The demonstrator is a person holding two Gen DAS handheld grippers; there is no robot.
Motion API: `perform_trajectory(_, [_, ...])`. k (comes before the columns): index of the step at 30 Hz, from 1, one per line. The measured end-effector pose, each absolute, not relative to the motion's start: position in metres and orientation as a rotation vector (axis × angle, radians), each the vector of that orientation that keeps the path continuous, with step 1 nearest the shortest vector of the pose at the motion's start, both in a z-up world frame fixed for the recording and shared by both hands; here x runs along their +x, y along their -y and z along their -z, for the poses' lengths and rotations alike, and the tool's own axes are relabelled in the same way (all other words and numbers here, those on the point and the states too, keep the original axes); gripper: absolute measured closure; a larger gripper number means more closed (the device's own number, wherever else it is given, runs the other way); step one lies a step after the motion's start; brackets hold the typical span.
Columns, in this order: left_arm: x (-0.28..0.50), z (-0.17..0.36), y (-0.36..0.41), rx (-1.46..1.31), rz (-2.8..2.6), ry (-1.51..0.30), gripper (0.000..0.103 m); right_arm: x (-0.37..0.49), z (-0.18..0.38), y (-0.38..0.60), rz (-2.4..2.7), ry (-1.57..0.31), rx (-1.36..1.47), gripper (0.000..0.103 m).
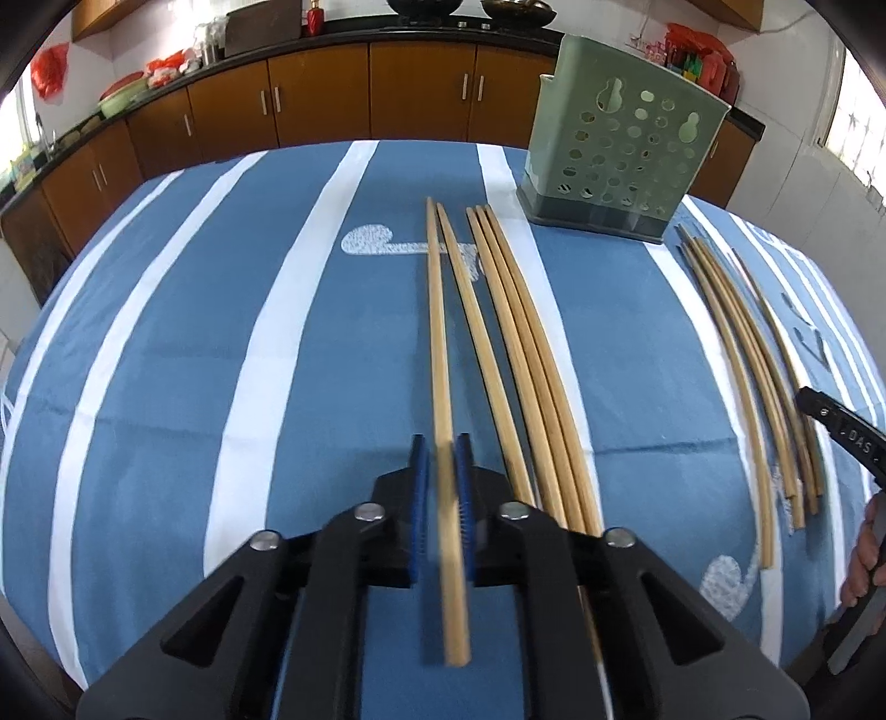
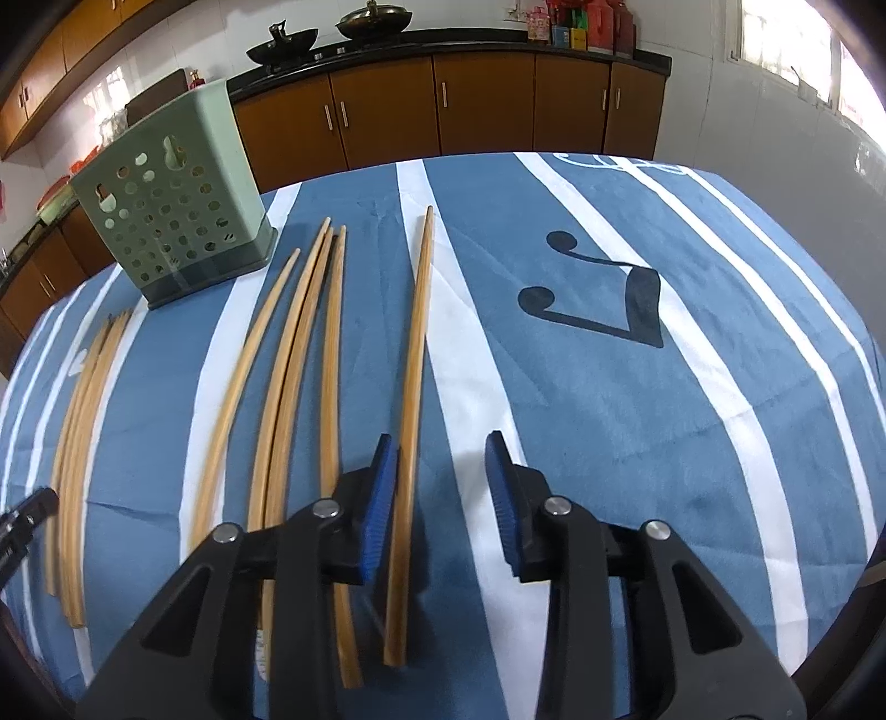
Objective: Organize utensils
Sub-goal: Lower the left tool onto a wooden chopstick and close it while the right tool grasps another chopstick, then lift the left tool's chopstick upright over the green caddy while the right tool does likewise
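A blue cloth with broad white stripes and printed musical notes (image 2: 609, 299) covers the counter (image 1: 221, 332) in a kitchen lined with brown wooden base cabinets (image 1: 321, 94) under a dark worktop, where two dark woks (image 2: 326, 30) sit on a stove and daylight enters through a window (image 2: 786, 39) at the right. A sage-green perforated plastic utensil holder (image 1: 620, 144) with a darker base stands upright at the far side of the cloth, between two groups of long, pale bamboo chopsticks lying flat, their long axes running away from the cameras with the narrow tips pointing towards the cabinets. In the left wrist view the left gripper (image 1: 440, 482) has its blue-padded fingers (image 1: 418, 498) clamped together on one chopstick (image 1: 437, 332), whose blunt end juts back between the black arms; four more chopsticks (image 1: 526, 343) lie just to its right, making five in that group. In the right wrist view the right gripper (image 2: 443, 487) has its fingers (image 2: 501, 487) apart, a single chopstick (image 2: 415, 360) lying between them against the left pad while the right pad stands clear of it. Four more chopsticks (image 2: 299, 343) lie close beside it on the left. A hand (image 1: 864, 554) shows at the right edge of the left wrist view.
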State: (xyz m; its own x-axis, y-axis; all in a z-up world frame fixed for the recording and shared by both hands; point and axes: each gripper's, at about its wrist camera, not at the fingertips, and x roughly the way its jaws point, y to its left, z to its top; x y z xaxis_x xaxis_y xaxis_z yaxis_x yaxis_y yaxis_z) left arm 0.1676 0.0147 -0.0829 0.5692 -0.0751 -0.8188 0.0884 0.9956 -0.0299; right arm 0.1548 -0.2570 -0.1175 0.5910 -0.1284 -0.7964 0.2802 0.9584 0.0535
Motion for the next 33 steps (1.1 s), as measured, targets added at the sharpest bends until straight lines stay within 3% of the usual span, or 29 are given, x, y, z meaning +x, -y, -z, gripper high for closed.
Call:
perform_trajectory(3, [0.183,0.084,-0.016,0.034,0.097,-0.953,0.096,0.162,0.118,0.26,0.236,-0.91,0.171,0.094])
perform_trajectory(12, [0.226,0.085,-0.034,0.025,0.112,-0.92,0.096,0.194,0.122,0.289,0.265,-0.868,0.2,0.095])
perform_trajectory(24, [0.199,0.087,-0.041,0.003,0.146,-0.904,0.095,0.175,0.121,0.279,0.25,-0.867,0.192,0.089])
perform_trajectory(33, [0.188,0.088,-0.039,0.024,0.132,-0.883,0.096,0.168,0.12,0.281,0.24,-0.863,0.207,0.095])
